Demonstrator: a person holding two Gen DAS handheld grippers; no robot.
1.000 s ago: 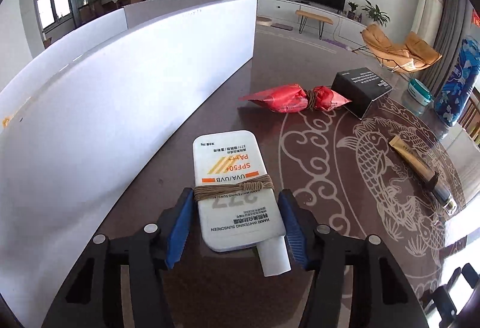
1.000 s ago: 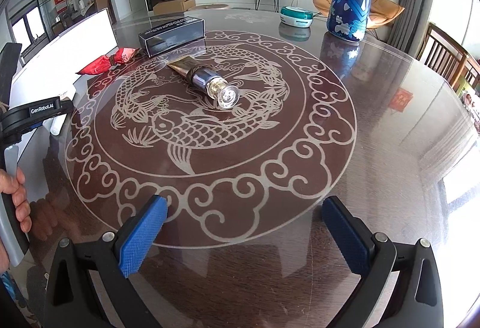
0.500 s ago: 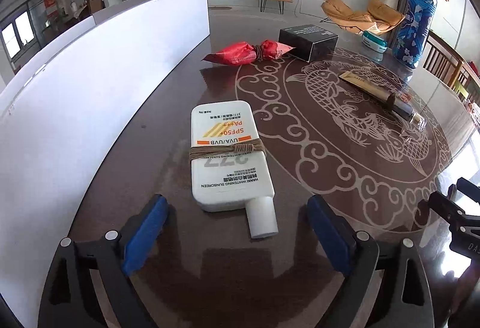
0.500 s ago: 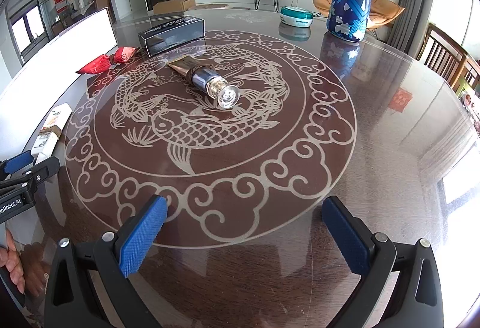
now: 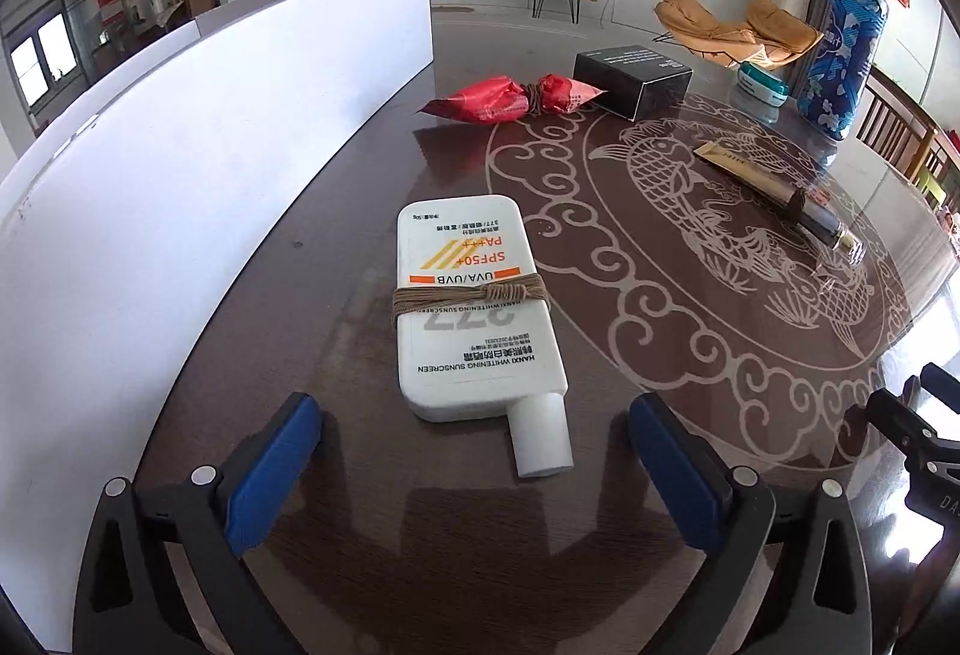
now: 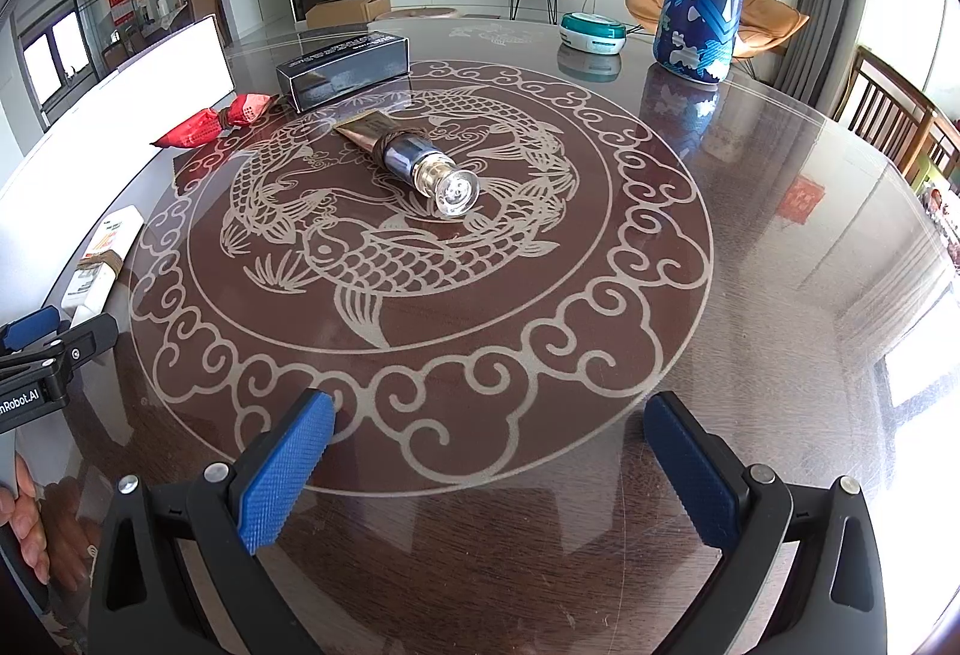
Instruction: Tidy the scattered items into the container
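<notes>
We see nothing tidied yet: the sunscreen bottle (image 5: pixel 474 307) lies on the worktop (image 5: pixel 600 475) beside the white container wall (image 5: pixel 180 163), just beyond our left tongs (image 5: pixel 474 475), wide open and empty; right tongs (image 6: pixel 492 475) likewise.

We see bright daylight across both wrist views, strongest toward the right edge of the table (image 6: pixel 780 295), where window glare washes out its glossy top. The white container wall (image 5: pixel 180 145) is nearly blown out. Soft shadows lie beneath the sunscreen bottle (image 5: pixel 468 307). Fisheye bending curves every edge; corners vignette black. Focus stays sharp.
</notes>
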